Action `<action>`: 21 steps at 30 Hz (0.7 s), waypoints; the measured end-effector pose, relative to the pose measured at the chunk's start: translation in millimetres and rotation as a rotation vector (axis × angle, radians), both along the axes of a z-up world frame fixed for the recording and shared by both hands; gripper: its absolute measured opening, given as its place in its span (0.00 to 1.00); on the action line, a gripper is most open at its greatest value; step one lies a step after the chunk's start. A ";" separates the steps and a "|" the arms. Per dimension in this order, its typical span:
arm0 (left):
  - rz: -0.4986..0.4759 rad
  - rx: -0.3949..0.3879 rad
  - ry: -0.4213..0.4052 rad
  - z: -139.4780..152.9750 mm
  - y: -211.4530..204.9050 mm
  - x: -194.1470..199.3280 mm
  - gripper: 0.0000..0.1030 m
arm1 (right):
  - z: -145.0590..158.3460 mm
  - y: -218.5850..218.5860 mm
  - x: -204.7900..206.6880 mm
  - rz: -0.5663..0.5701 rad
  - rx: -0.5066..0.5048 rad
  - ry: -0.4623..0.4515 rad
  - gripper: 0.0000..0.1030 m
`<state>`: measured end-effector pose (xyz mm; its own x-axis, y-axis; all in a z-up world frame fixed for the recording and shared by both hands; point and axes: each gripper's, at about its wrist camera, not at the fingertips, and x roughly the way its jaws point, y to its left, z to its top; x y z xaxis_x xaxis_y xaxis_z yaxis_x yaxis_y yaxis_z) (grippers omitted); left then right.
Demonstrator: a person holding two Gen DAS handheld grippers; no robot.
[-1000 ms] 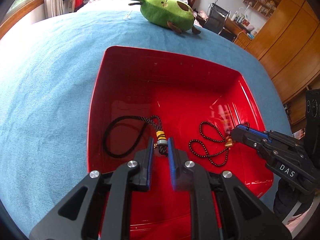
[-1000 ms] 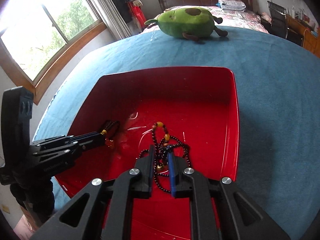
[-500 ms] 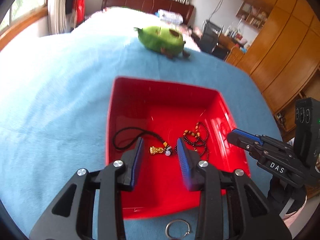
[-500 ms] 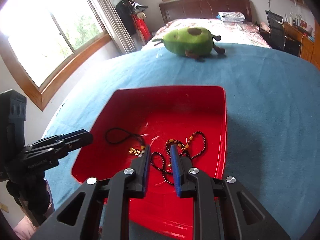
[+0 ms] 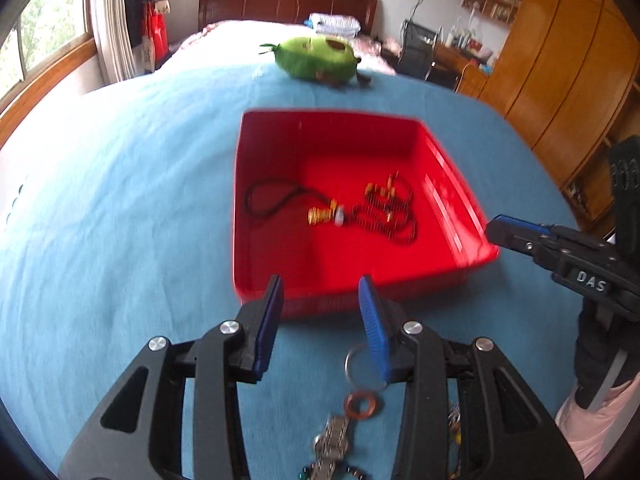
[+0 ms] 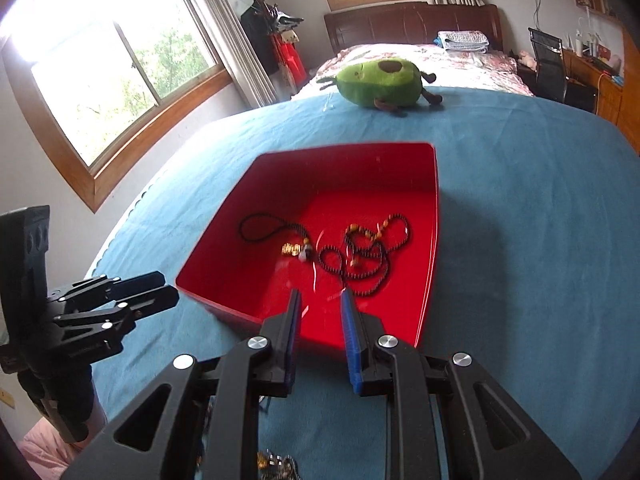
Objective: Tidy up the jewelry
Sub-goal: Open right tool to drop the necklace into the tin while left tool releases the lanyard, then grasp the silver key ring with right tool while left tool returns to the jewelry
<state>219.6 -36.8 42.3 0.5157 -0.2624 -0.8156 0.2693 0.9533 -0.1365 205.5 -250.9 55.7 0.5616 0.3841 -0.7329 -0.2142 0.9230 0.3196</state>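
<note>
A red tray [image 5: 448, 184] [image 6: 436, 216] sits on a blue bedcover. In it lie a black cord pendant with a gold charm [image 5: 320, 215] [image 6: 294, 249] and a dark bead necklace [image 5: 390, 216] [image 6: 368, 248]. My left gripper [image 5: 320, 292] is open and empty, above the tray's near rim. My right gripper [image 6: 320, 304] is open and empty, over the tray's near edge. On the cover beneath the left gripper lie a metal ring [image 5: 356, 364], a copper ring [image 5: 362, 404] and a metal band [image 5: 332, 440].
A green avocado plush [image 5: 316, 58] [image 6: 380, 82] lies beyond the tray. More small jewelry [image 6: 276, 464] lies on the cover below the right gripper. Wooden wardrobes [image 5: 560, 80] stand to the right, a window [image 6: 120, 60] to the left.
Both grippers let go of the jewelry in the tray, opened, and pulled back and up toward the near edge. The loose rings on the cover came into view.
</note>
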 end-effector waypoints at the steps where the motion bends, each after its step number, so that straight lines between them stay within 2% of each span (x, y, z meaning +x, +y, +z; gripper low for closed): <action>1: 0.002 0.005 0.011 -5.3 0.1 -3.8 0.38 | -3.9 2.7 -4.1 0.010 0.002 0.012 0.20; 3: 0.001 0.016 0.018 -13.1 -0.9 -12.3 0.38 | -10.0 5.9 -10.9 0.020 0.003 0.030 0.20; 6: -0.003 0.027 0.017 -25.2 1.4 -28.5 0.46 | -24.4 7.9 -29.5 0.034 0.014 0.051 0.20; 13: 0.018 0.020 0.065 -48.9 15.0 -50.8 0.49 | -66.4 1.1 -78.7 0.038 0.021 0.136 0.20; 17: 0.053 0.007 0.104 -61.8 24.5 -57.2 0.58 | -86.9 -4.3 -92.1 0.032 0.049 0.197 0.20; 21: 0.073 -0.011 0.130 -71.2 32.2 -66.1 0.59 | -98.4 -5.0 -99.4 0.033 0.067 0.214 0.20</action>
